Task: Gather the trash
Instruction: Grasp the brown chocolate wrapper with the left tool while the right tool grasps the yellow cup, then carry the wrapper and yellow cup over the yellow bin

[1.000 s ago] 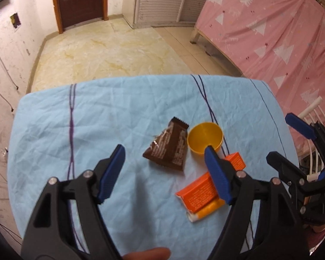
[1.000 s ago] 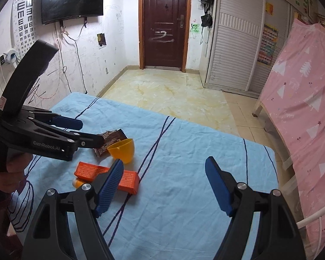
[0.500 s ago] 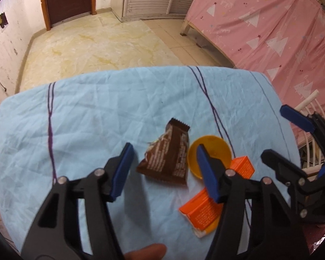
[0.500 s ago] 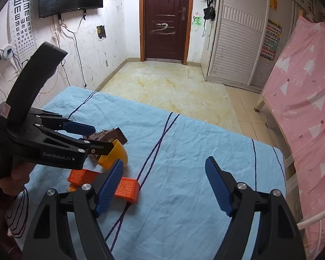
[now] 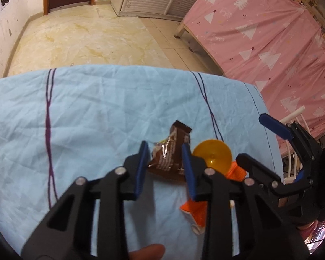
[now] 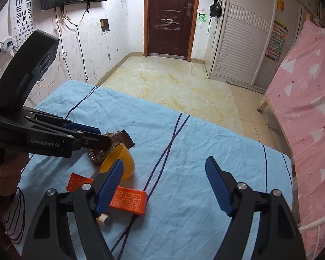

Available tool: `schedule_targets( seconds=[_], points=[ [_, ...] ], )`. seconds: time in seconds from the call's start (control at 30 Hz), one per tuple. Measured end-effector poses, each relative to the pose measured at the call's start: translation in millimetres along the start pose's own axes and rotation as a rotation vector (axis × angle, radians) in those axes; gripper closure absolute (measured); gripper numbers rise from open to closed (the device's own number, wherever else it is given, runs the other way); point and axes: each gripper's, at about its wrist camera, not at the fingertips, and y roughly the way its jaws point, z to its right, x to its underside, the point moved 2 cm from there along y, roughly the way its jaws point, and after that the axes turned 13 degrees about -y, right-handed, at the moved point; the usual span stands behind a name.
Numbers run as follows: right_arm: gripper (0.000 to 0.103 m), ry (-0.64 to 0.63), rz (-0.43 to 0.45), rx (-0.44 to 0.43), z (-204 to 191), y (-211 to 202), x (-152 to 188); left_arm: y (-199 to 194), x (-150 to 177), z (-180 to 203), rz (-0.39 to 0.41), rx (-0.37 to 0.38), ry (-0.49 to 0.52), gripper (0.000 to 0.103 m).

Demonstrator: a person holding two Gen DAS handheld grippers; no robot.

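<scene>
1. The worktop, draped in a light blue cloth with thin dark stripes, is carrying every piece of trash in a cluster towards its near edge, nearer the right corner as the left wrist view frames it
2. The left tool is angling down over that cluster, and its jaws are closing around the brown wrapper; the wrapper is sitting between the two blue pads, and whether the pads are already pressing on it cannot be told
3. The right tool is hanging over the near part of the worktop with its jaws standing wide and nothing between them, only bare cloth showing in the gap
4. The orange box is lying flat close to the near edge, just beside the right tool's left pad, with a small white-capped tube end poking out from under it
5. The brown wrapper is lying crumpled, its serrated end pointing towards the far edge, touching or nearly touching the yellow cup
6. The yellow cup is lying tipped on its side between the wrapper and the orange box
</scene>
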Motion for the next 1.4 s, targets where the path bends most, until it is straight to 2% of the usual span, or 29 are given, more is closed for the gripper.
schedule_targets(
  seconds=[0.07, 0.1, 0.13, 0.3, 0.63, 0.83, 0.9, 1.13, 1.17, 1.3, 1.4],
  points=[
    [0.032, -0.006, 0.004, -0.001, -2.4, -0.1, -2.8, -0.1, 2.5, 1.6, 0.011, -0.021, 0.017, 0.079],
    [0.032, -0.007, 0.006, -0.002, -3.3, 0.1, -3.9, 0.3, 2.5, 1.5, 0.012, -0.025, 0.023, 0.093],
    [0.032, -0.01, 0.013, -0.01, -5.0, 0.2, -5.5, 2.0, 4.9, 2.1, -0.001, -0.026, 0.029, 0.096],
    [0.031, -0.04, 0.018, -0.063, -16.4, 5.2, -10.3, -1.7, 11.1, 5.9, 0.015, -0.034, 0.053, 0.097],
    [0.032, -0.025, -0.016, -0.097, -21.4, 22.1, -17.7, -21.7, 4.2, 3.1, 0.078, -0.018, 0.026, 0.098],
    [0.032, -0.033, -0.04, -0.101, -27.4, 30.5, -21.3, -22.0, 3.1, 0.0, 0.08, -0.023, 0.009, 0.098],
    [0.048, -0.027, -0.045, -0.1, -27.6, 31.9, -20.3, -23.4, 3.4, 0.0, 0.084, -0.023, 0.008, 0.098],
    [0.082, -0.006, -0.066, -0.09, -23.7, 35.6, -14.0, -24.0, 5.2, -0.8, 0.09, -0.038, 0.015, 0.098],
    [0.092, -0.009, -0.07, -0.092, -24.5, 36.0, -13.2, -24.8, 6.1, 0.0, 0.092, -0.041, 0.019, 0.098],
    [0.1, -0.032, -0.074, -0.059, -27.7, 35.5, -10.1, -26.8, 11.2, 7.5, 0.109, -0.052, 0.041, 0.098],
    [0.101, -0.018, -0.053, -0.057, -27.0, 30.1, -8.7, -28.9, 14.2, 11.6, 0.123, -0.063, 0.047, 0.099]
  ],
)
